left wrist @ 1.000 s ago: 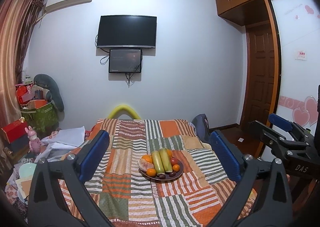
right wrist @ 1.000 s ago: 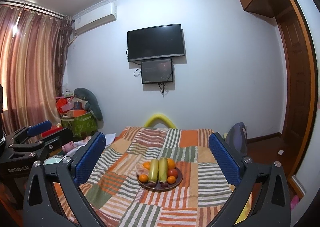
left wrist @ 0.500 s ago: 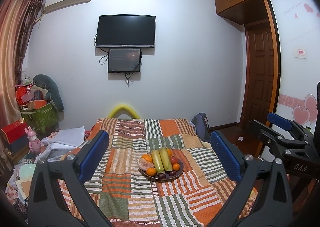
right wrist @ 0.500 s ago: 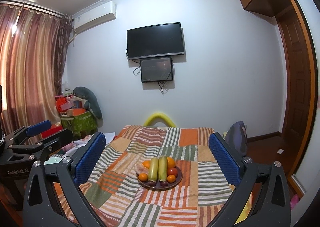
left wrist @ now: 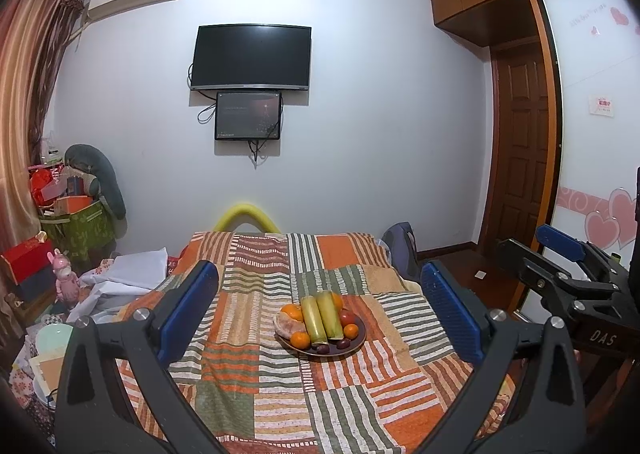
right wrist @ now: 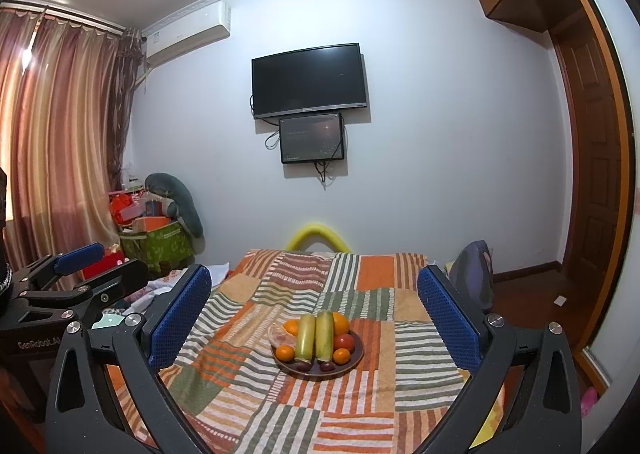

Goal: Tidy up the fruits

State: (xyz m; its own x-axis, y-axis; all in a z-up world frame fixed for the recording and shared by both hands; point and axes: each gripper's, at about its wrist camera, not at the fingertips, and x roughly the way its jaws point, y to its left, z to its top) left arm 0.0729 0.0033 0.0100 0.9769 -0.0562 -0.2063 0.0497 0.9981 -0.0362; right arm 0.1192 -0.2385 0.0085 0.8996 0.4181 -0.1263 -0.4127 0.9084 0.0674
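I hold my left hand-held gripper [left wrist: 318, 310] released, its blue pads [left wrist: 188, 310] spread wide with nothing between them, raised above the near part of the bed [left wrist: 256, 370]. My right hand-held gripper [right wrist: 314, 318] is released the same way, pads [right wrist: 448, 318] far apart and empty. In the left wrist view the right one shows at the right edge [left wrist: 568, 282], beside the bed; in the right wrist view the left one shows at the left edge [right wrist: 72, 286].

The fruit sits on a dark round plate [left wrist: 356, 348] in the middle of the bed, resting on the patchwork blanket [right wrist: 420, 370] of orange, green and white stripes. Both grippers are well apart from it, on the near side. On the plate two long yellow-green fruits [left wrist: 320, 316] lie side by side, running near to far, touching along their length. Left of them sits a peeled citrus [left wrist: 285, 326] with an orange [left wrist: 292, 311] behind it and another orange [left wrist: 300, 340] nearer me. Right of the long fruits I see a red fruit [left wrist: 347, 318] and a small orange [left wrist: 351, 331], with one more orange [right wrist: 340, 322] at the far right behind them. Small dark fruits [left wrist: 323, 348] lie along the near rim.

On the far wall hangs a black television [left wrist: 251, 56] with a smaller screen [left wrist: 248, 115] just under it. A yellow curved tube [left wrist: 245, 216] rises behind the far end of the bed. Left of the bed are piled boxes and a green bin [left wrist: 78, 230]; right of it is a wooden door [left wrist: 520, 150]
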